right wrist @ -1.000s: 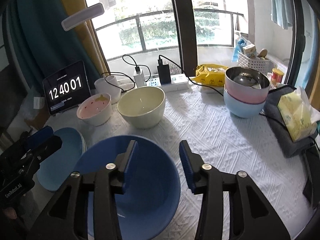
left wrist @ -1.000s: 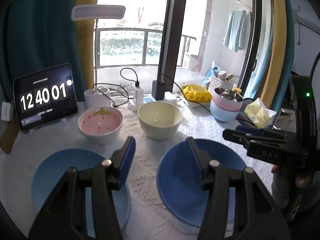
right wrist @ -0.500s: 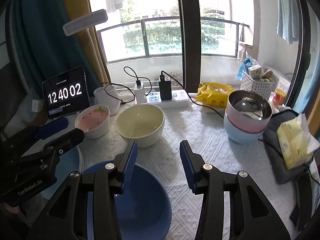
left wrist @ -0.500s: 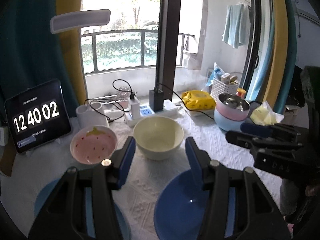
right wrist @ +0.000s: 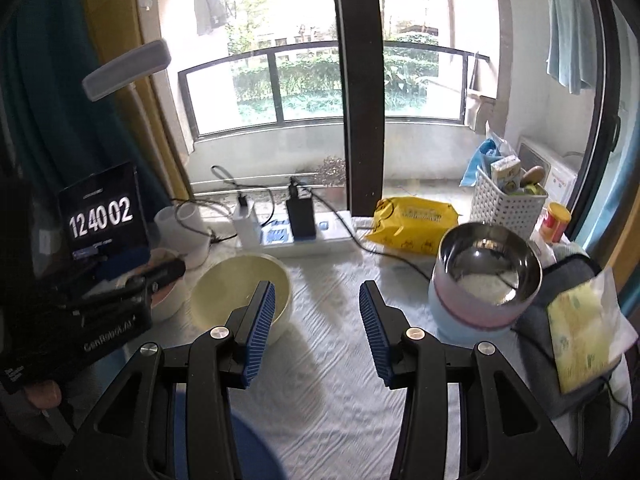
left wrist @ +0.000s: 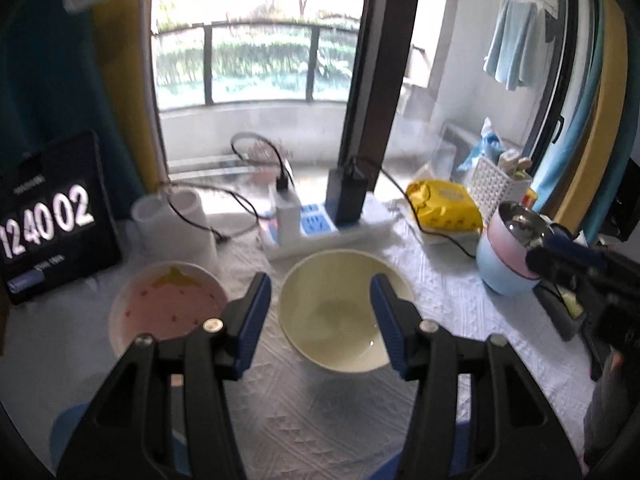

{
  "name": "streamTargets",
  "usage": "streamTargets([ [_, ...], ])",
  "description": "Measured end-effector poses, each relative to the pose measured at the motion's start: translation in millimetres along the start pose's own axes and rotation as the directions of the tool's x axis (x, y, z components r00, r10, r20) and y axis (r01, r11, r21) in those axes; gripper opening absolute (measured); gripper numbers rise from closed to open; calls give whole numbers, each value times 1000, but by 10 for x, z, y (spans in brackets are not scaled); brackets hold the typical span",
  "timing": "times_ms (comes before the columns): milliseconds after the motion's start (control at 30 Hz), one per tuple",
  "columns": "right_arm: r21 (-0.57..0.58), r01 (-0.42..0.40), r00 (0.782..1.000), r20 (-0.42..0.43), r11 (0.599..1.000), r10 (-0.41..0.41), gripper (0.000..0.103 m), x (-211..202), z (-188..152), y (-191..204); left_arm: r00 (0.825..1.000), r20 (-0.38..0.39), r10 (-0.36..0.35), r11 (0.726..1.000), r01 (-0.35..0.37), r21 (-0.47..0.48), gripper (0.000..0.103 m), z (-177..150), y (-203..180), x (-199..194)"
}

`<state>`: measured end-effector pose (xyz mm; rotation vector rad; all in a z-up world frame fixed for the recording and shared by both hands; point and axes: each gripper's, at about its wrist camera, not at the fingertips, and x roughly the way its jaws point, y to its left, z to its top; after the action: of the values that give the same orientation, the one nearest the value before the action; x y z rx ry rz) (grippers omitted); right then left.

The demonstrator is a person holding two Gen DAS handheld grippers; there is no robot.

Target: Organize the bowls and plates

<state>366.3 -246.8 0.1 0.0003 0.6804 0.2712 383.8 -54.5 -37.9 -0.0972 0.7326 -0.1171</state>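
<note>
Left wrist view: my left gripper (left wrist: 320,300) hangs with jaws apart, empty, over the glossy cream bowl (left wrist: 340,312) on the white tablecloth (left wrist: 320,420); a strawberry-pattern pink bowl (left wrist: 164,312) sits just left. My right gripper (right wrist: 316,312) is likewise parted and empty.

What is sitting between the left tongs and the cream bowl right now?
Nothing visible. The left tongs are open and empty, and the cream bowl lies straight ahead, framed between them, on bare tablecloth.
</note>
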Motion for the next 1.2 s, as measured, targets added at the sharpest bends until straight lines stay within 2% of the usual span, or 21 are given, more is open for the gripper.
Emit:
streamTargets([
  [200, -21, -49, 997, -64, 999, 47, 46, 381, 206, -72, 997, -75, 8, 999, -11, -36, 53, -14, 118, 276],
  [400, -12, -88, 976, -201, 996, 84, 46, 919, 154, -42, 991, -131, -7, 1000, 4, -27, 53, -77, 125, 409],
  [600, 19, -144, 940, -309, 989, 143, 46, 1274, 25, -9, 983, -178, -43, 999, 41, -15, 53, -74, 162, 505],
  [700, 30, -163, 928, -335, 986, 163, 45, 1340, -2, -2, 979, -192, -60, 998, 56, -29, 52, -92, 202, 562],
  [867, 65, -194, 902, -381, 979, 204, 37, 1477, -65, 21, 974, -211, -78, 997, 77, -14, 49, -128, 181, 629],
  [1067, 82, -228, 875, -420, 970, 241, 35, 1599, -144, 127, 964, -247, -99, 995, 93, -37, 47, -164, 227, 741],
  [1200, 90, -236, 850, -464, 968, 251, 35, 1718, -202, 173, 965, -255, -66, 997, 72, 14, 47, -211, 155, 799],
])
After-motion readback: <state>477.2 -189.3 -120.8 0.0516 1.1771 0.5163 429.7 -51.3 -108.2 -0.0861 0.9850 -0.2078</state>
